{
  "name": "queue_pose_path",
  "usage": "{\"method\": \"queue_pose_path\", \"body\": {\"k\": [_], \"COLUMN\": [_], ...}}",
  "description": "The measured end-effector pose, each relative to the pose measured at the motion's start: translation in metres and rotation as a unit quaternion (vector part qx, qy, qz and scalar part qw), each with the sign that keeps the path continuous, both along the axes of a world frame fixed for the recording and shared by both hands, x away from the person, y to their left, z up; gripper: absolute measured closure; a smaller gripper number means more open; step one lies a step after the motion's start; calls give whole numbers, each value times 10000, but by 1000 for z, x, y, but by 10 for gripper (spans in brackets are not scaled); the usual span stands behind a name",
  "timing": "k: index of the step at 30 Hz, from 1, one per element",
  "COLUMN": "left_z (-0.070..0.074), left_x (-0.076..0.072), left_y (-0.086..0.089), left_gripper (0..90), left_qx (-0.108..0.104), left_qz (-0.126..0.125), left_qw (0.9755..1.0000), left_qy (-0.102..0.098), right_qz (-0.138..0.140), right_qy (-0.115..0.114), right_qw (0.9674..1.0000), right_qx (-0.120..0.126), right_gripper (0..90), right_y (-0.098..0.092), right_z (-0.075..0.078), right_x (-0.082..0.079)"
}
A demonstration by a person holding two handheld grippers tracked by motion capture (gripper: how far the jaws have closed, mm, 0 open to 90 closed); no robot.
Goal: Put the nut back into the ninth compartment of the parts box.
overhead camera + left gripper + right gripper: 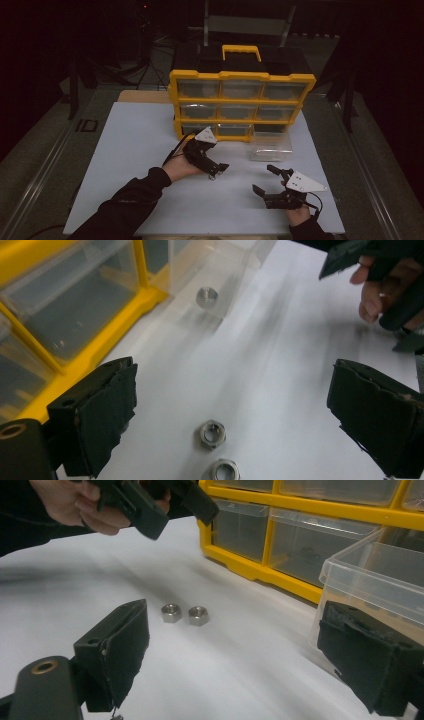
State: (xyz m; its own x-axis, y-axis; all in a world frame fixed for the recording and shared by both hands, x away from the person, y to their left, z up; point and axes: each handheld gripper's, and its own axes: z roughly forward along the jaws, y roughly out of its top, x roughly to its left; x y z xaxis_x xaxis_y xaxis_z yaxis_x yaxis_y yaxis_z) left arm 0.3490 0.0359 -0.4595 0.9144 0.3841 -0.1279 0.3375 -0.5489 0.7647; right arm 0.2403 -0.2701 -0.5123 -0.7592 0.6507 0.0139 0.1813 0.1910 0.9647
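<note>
- While I hold my left gripper (216,169) low over the white worktop (125,165), its jaws stand wide apart and carry nothing.
- Two metal nuts (213,433) lie on the worktop between these jaws, close to the gripper, one just behind the other and almost touching.
- From my right gripper view the same nuts (171,613) lie side by side, ahead of the left jaw and a little apart from it.
- My right gripper (270,182) is near the front edge of the worktop, toward its right corner; its jaws are also spread wide and hold nothing.
- A clear plastic drawer (270,146) stands on the worktop in front of the yellow organizer (242,76), pulled out of its bottom right slot.
- One more nut (206,296) lies inside this drawer, well apart from my left gripper.
- The organizer stands at the back edge of the worktop, with my left gripper just before its bottom left corner.
</note>
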Motion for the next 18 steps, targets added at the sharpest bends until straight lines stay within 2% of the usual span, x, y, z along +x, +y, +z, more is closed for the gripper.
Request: {"method": "queue_pose_path", "body": {"k": [11,12,18], "left_z": [-20,-26,-39], "left_x": [-10,-12,-14], "left_y": [10,11,14], "left_gripper": [136,137,214], "left_qx": [88,176,297], "left_qz": [-147,-178,-283], "left_qw": [9998,9996,9991], "left_qy": [96,125,127], "right_qz": [7,5,24], "right_qy": [10,14,13], "right_qw": [10000,10000,10000], "right_qx": [-6,-10,-20], "right_gripper": [132,133,133], "right_y": [0,1,1], "right_z": [0,0,0], "right_x": [0,0,0]}}
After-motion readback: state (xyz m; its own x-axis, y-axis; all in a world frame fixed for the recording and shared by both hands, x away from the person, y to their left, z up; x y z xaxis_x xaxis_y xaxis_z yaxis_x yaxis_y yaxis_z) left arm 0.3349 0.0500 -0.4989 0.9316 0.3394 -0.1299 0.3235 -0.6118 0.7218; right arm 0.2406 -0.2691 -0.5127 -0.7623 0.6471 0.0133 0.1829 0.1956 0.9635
